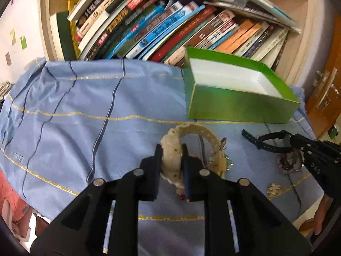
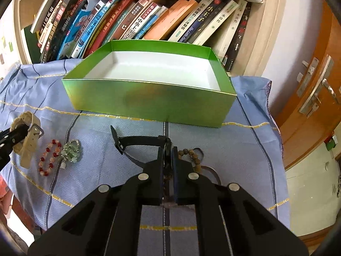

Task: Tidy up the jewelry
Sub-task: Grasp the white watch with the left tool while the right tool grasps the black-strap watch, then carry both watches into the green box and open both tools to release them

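Note:
My left gripper (image 1: 172,149) is shut on a cream watch (image 1: 172,160), gripping its case, the strap arching ahead; the watch also shows in the right wrist view (image 2: 28,136). My right gripper (image 2: 168,149) is shut on a black watch (image 2: 140,143), its strap reaching left over the cloth; the black watch shows in the left wrist view (image 1: 270,140). An open green box (image 2: 153,98) with a white inside stands behind both, also in the left wrist view (image 1: 238,104). A red bead bracelet (image 2: 49,157) and a pale green bead piece (image 2: 71,152) lie between the grippers.
A blue cloth (image 1: 85,115) covers the table. A bookshelf (image 2: 149,15) stands right behind the box. A brown bead string (image 2: 192,155) lies by my right gripper. A gold brooch (image 1: 275,189) lies on the cloth. A wooden door (image 2: 315,98) is at right.

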`<state>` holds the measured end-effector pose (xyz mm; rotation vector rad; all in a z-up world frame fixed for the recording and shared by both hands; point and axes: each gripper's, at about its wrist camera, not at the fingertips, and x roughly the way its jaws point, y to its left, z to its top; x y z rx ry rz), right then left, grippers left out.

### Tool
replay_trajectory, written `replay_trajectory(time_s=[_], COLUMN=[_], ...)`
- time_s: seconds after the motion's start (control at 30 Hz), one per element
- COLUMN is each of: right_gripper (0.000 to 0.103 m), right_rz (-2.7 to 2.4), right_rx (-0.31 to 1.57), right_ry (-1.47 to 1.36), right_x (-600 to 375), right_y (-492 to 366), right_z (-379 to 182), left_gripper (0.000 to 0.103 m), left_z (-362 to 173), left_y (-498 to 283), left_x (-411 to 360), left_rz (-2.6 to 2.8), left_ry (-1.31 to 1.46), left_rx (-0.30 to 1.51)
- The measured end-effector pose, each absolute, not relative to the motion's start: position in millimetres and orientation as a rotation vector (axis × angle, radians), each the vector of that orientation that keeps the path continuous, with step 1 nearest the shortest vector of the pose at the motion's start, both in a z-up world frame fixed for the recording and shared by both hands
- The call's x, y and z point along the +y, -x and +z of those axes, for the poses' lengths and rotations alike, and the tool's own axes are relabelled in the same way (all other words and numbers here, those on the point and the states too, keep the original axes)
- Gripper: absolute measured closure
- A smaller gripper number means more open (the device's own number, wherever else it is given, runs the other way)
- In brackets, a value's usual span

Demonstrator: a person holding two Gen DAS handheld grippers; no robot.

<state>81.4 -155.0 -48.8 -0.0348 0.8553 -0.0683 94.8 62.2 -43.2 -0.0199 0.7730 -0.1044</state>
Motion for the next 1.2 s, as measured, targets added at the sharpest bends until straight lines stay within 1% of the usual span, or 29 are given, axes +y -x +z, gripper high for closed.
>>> replay_trajectory(time_s=[0.37, 0.4, 0.47, 0.53, 0.57, 0.7, 0.73, 0.77, 0.97, 1.13, 1.2], right_gripper=[0.095, 0.093, 0.078, 0.071, 0.071, 0.071, 0.080, 0.094, 0.095, 0.095, 0.095], right_rz=[-0.078, -0.074, -0.082, -0.093, -0.095, -0.098, -0.092, -0.082, -0.078, -0.074, -0.075], right_rx=[0.880, 0.882, 0.882, 0.879, 0.881, 0.886, 0.886, 0.889, 0.879, 0.823, 0.826], right_ry=[0.008, -0.002, -0.011, -0.003, 0.001, 0.018, 0.018, 0.015, -0.014, -0.011, -0.007], right_x=[-164, -166, -170, -170, -170, -167, -166, -165, -168, -169, -168], right_y=[-75, -76, -77, -79, -81, -86, -86, -86, -84, -72, -72], right_z=[-64, -65, -66, -68, -68, -72, -72, -72, -67, -51, -51], left_gripper=[0.085, 0.085, 0.085, 0.084, 0.084, 0.081, 0.081, 0.081, 0.085, 0.085, 0.085], left_z=[-66, -68, -73, -75, -75, -80, -82, -84, -83, -68, -63], left_y=[-99, -99, -101, -102, -103, -107, -108, -110, -109, -99, -97], left_x=[53, 53, 52, 51, 51, 50, 51, 51, 56, 56, 53], left_rz=[-0.111, -0.108, -0.102, -0.099, -0.095, -0.088, -0.090, -0.089, -0.087, -0.088, -0.093], left_ry=[0.002, 0.000, -0.004, -0.003, -0.004, -0.007, -0.007, -0.008, 0.008, 0.017, 0.012], left_rx=[0.841, 0.846, 0.858, 0.857, 0.855, 0.866, 0.872, 0.879, 0.873, 0.827, 0.813])
